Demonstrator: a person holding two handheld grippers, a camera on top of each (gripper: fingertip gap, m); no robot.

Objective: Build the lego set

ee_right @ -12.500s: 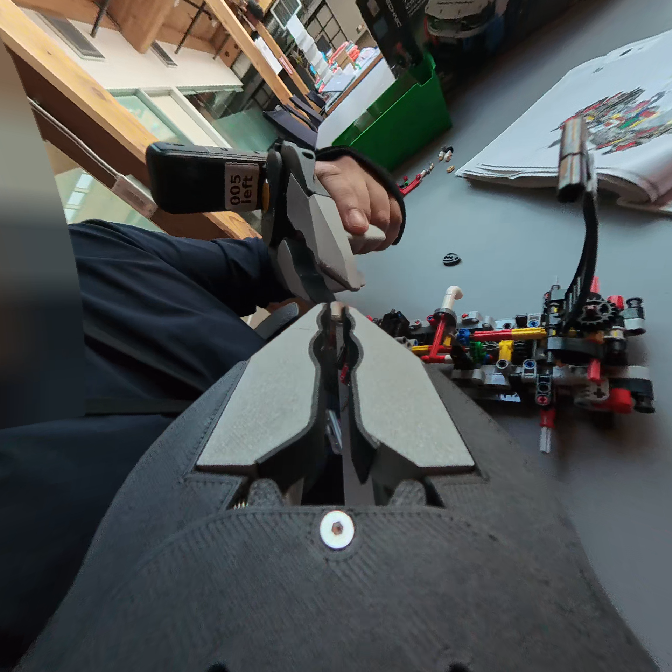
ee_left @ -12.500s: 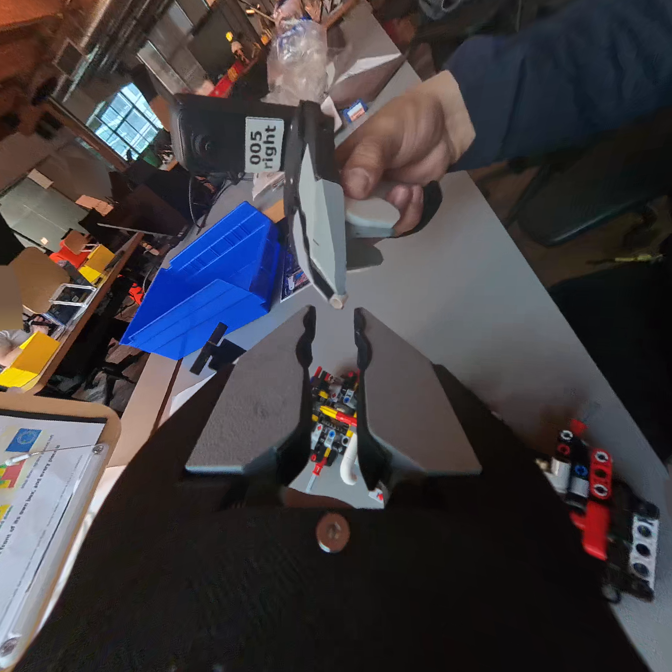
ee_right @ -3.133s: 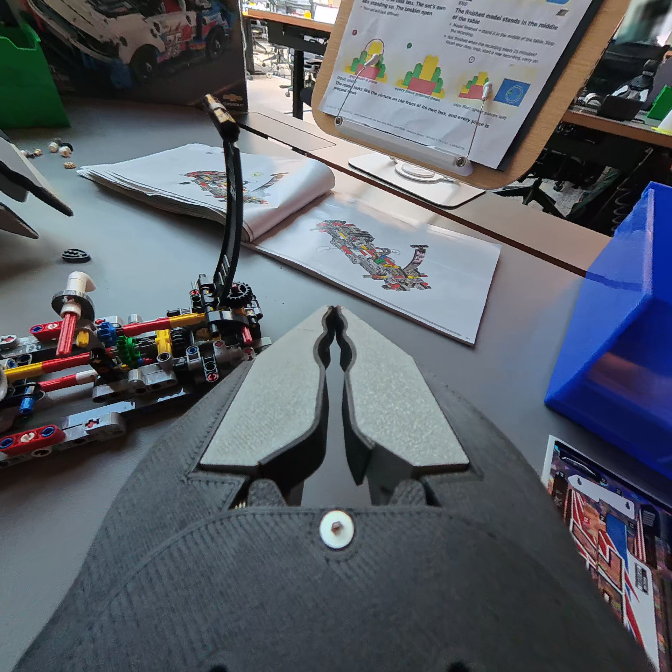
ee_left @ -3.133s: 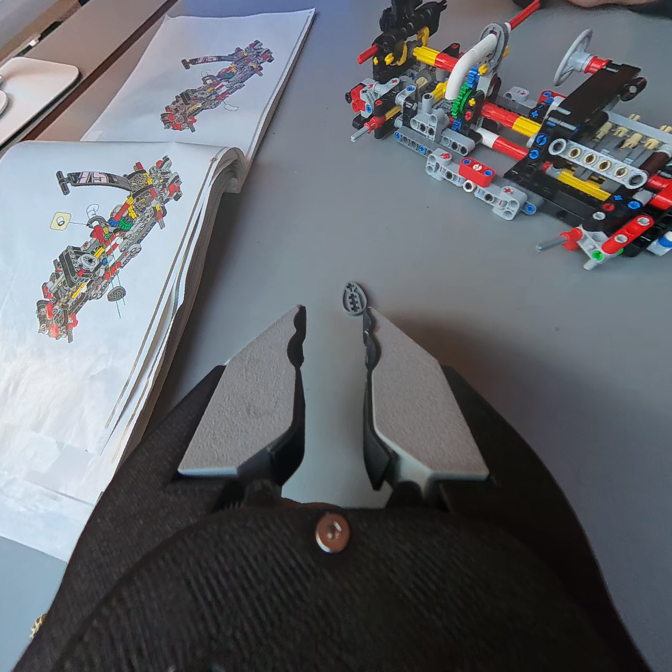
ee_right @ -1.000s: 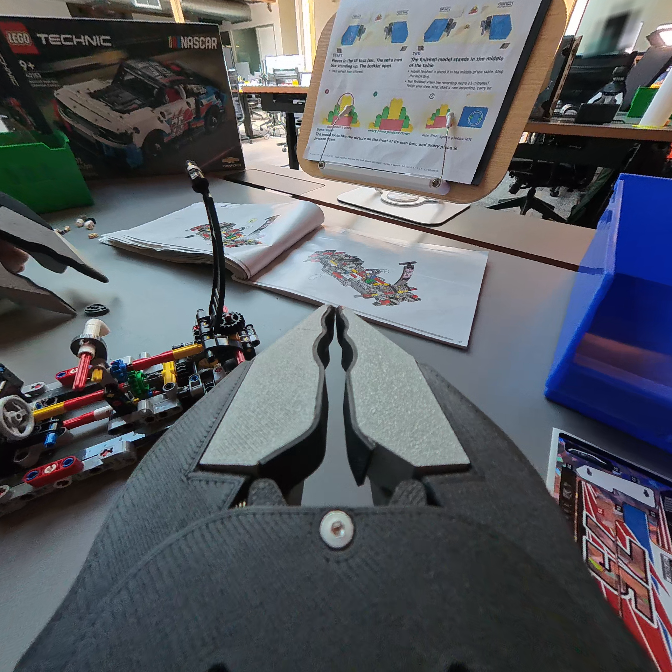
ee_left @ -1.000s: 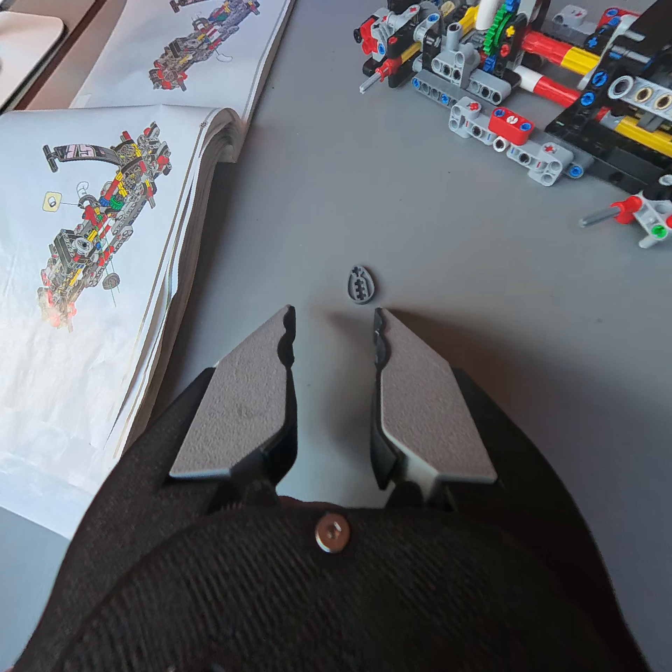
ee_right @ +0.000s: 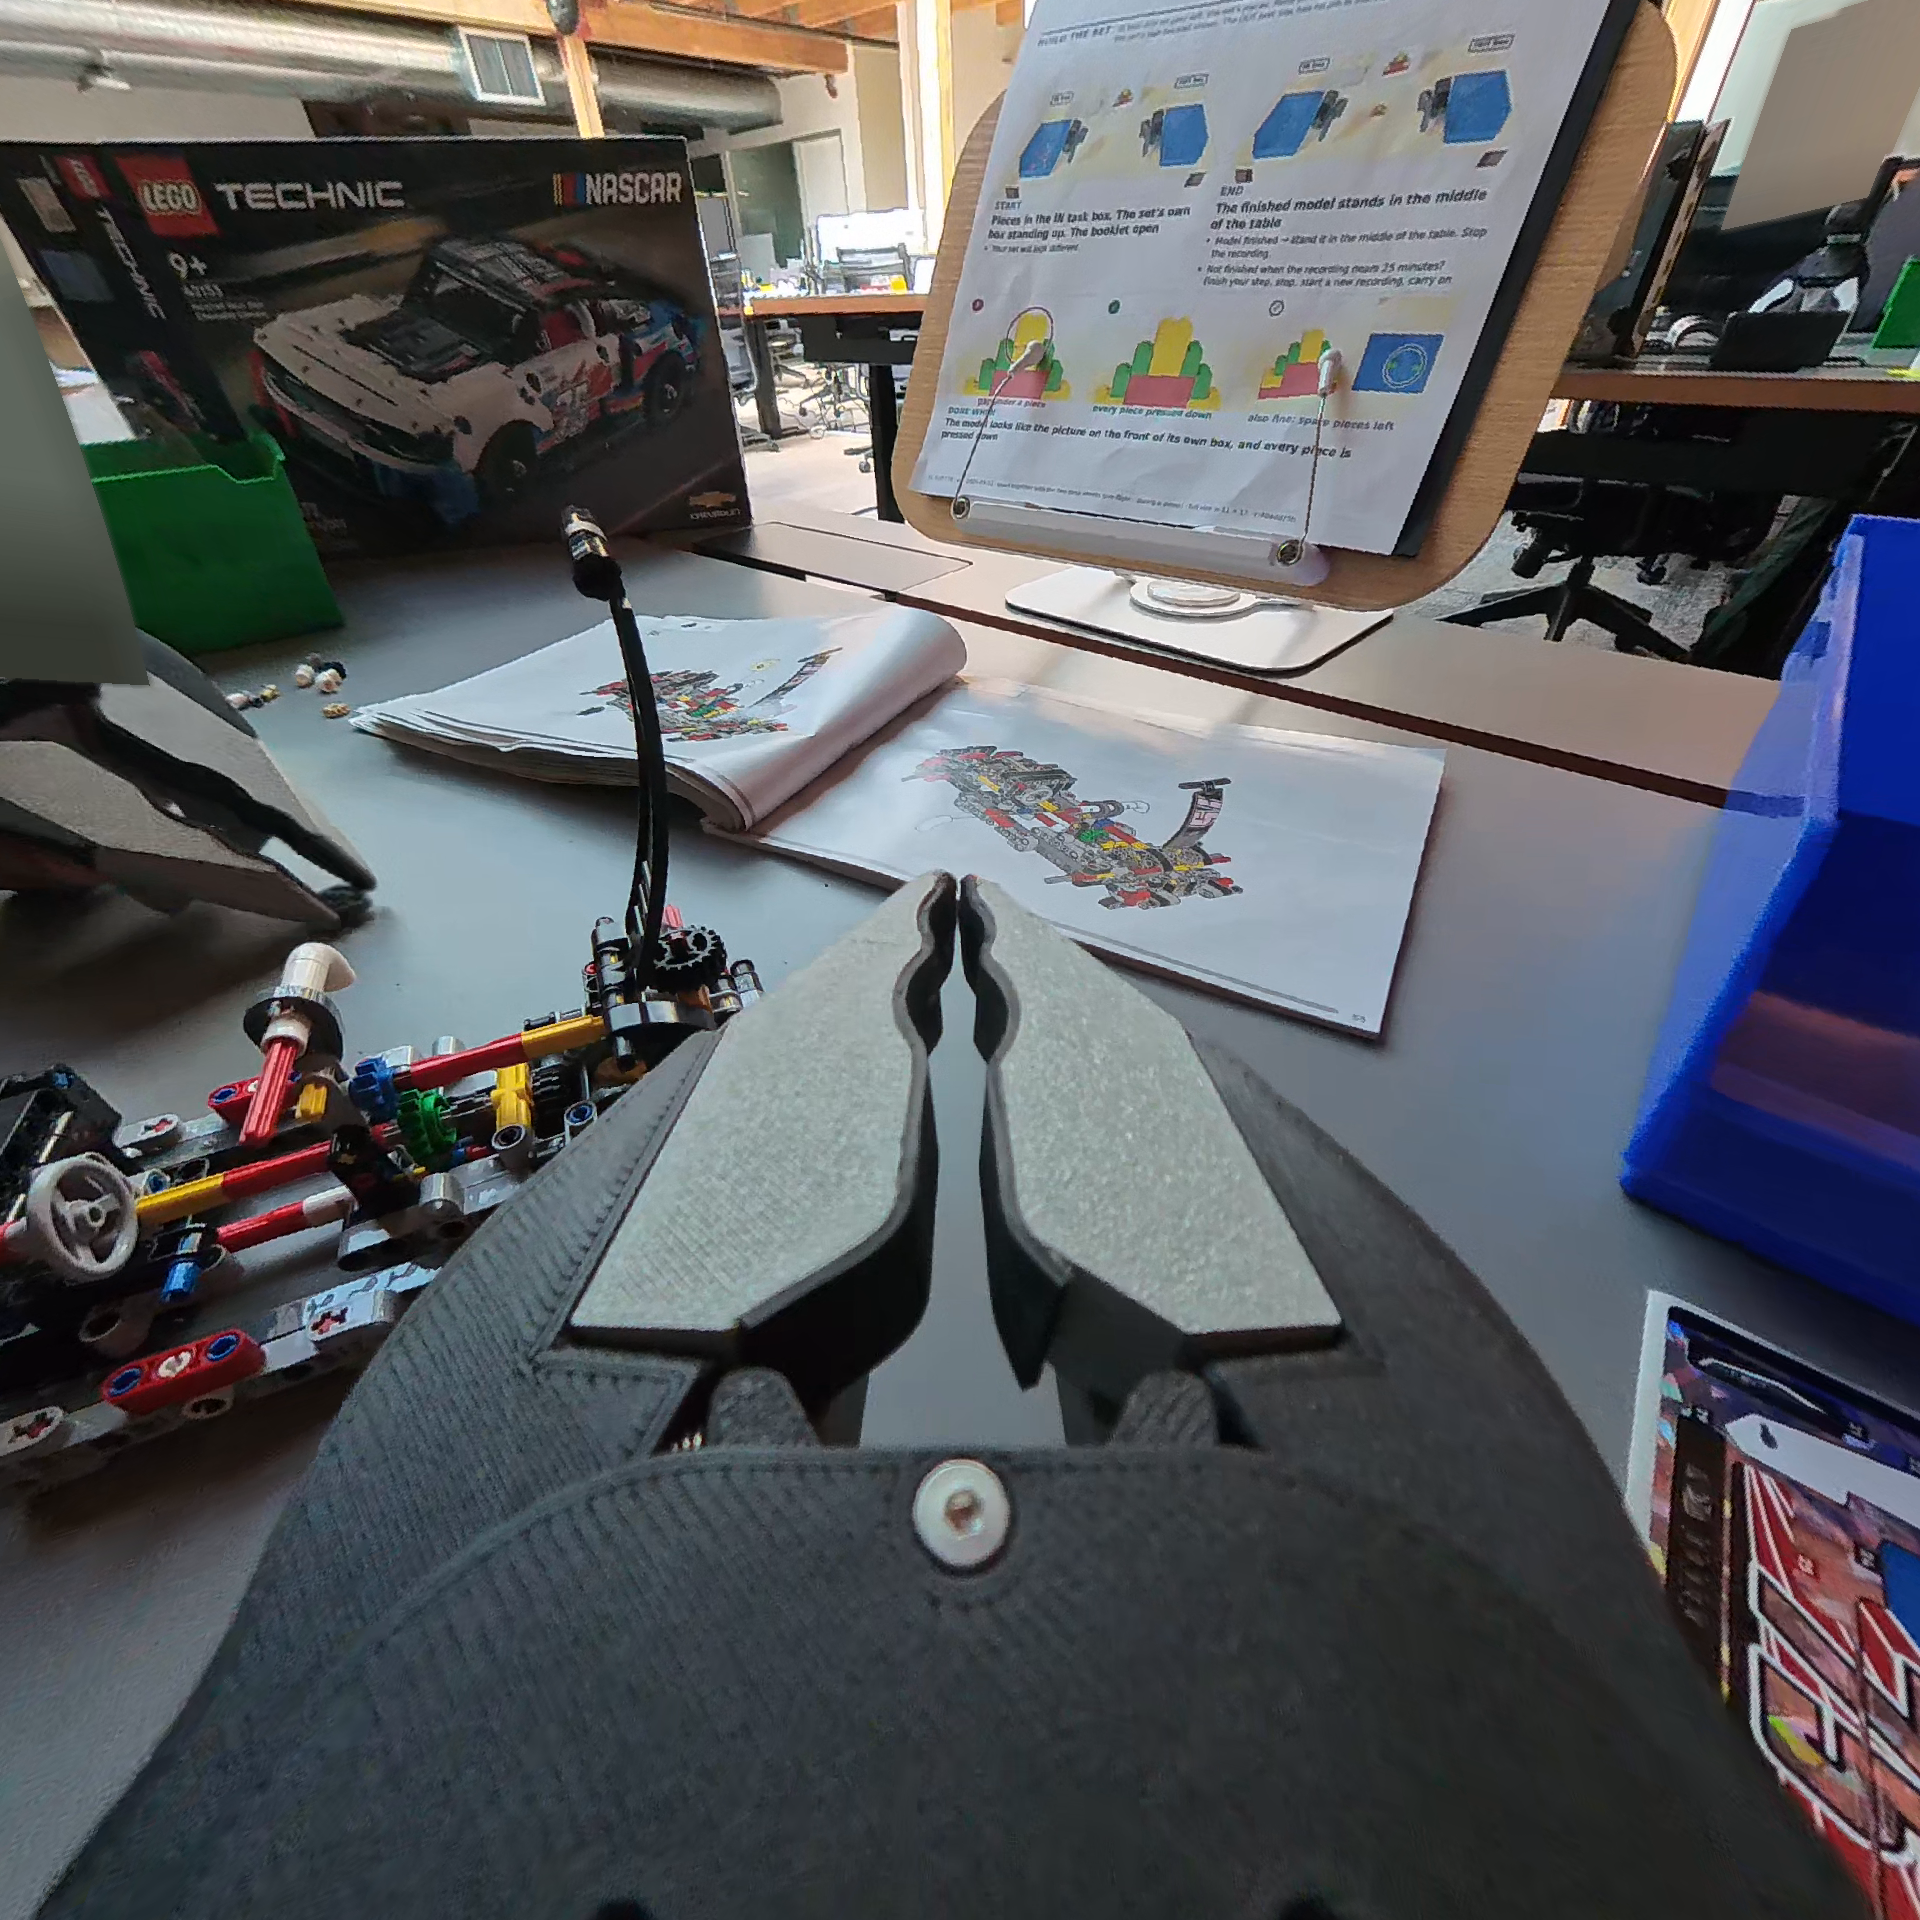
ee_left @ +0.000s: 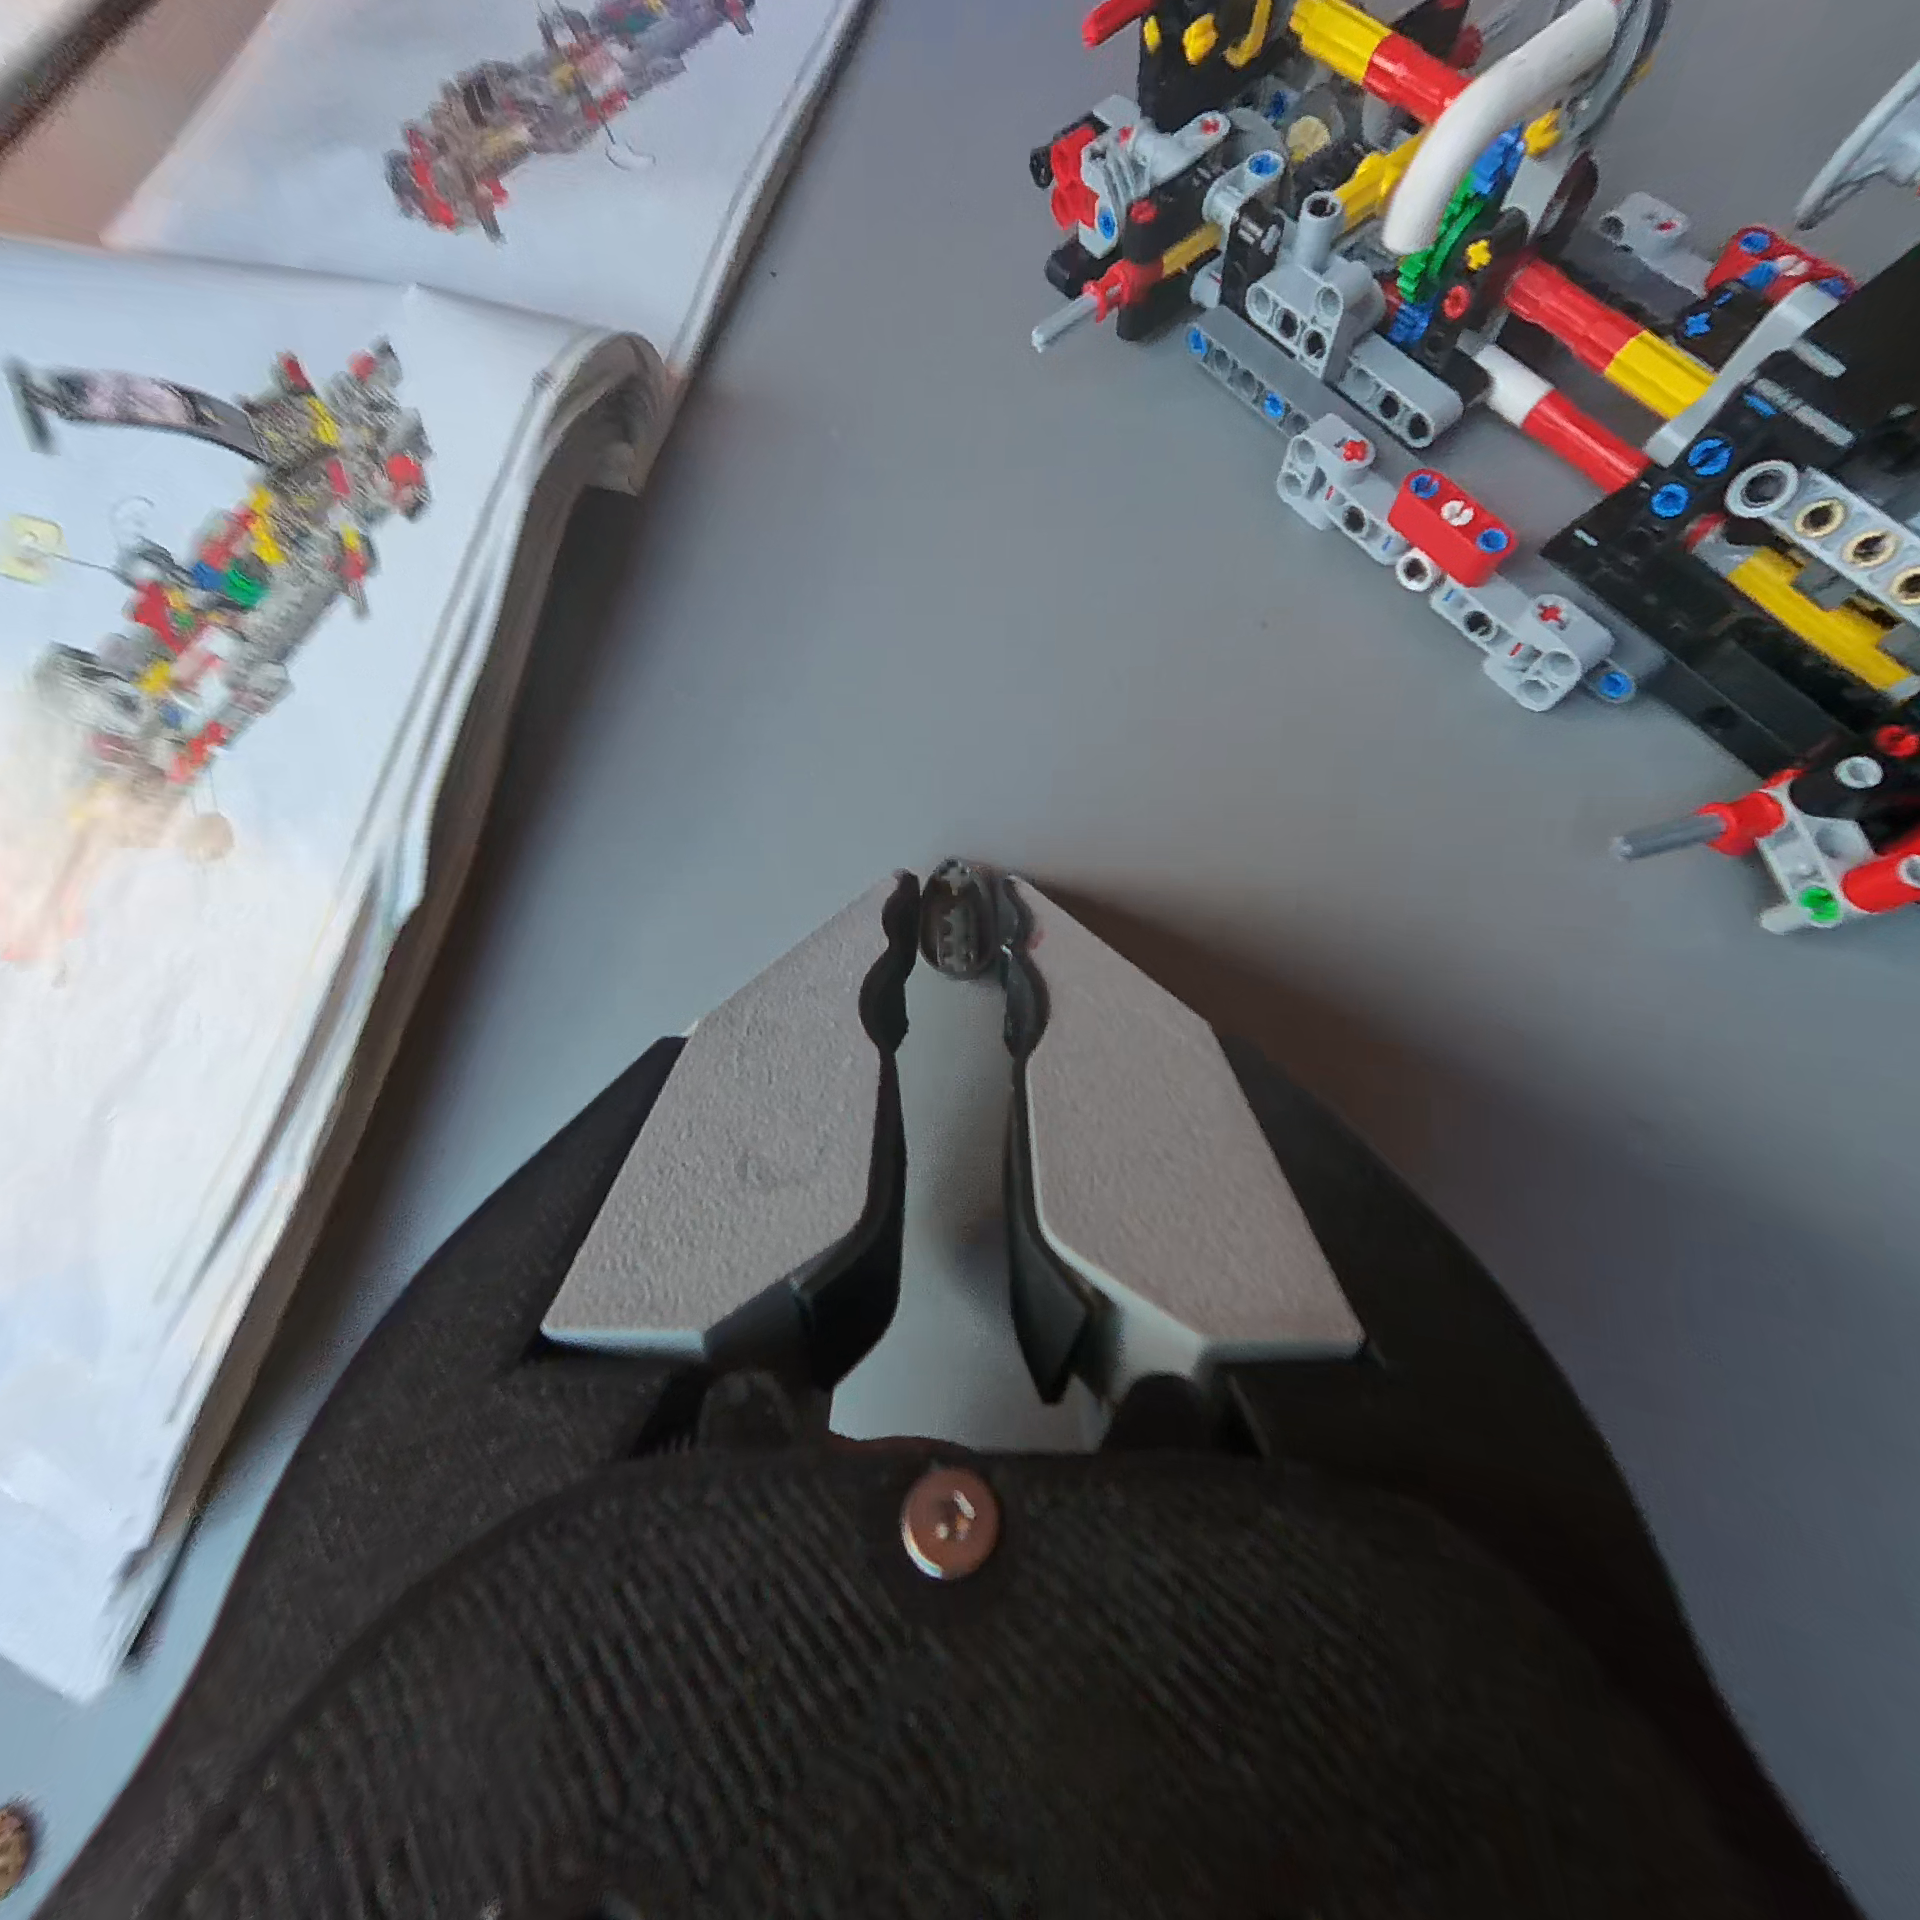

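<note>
Roughly, largest first:
table (ee_left: 1039,644): grey, hard; a dropped part could bounce off.
model (ee_left: 1558,343): right of left gripper, apart.
right gripper (ee_right: 957,894): jaws closed, empty.
left gripper (ee_left: 958,914): narrow, pinching part.
part (ee_left: 954,928): tiny, dark, at fingertips; may slip or twist out.

A grey table (ee_right: 1507,1091) is carrying everything here, and an open instruction booklet (ee_right: 1195,831) is lying flat on it with its thick side curling up. Just beside the booklet a half-built brick model (ee_right: 343,1143) is sitting on the tabletop, a blue bin (ee_right: 1808,987) is standing at the right, and a green bin (ee_right: 208,540) and a set box (ee_right: 416,343) are standing at the far edge. A few tiny loose pieces (ee_right: 312,681) are lying near the green bin, and a printed sticker sheet (ee_right: 1797,1558) is lying at the near right corner.
</note>
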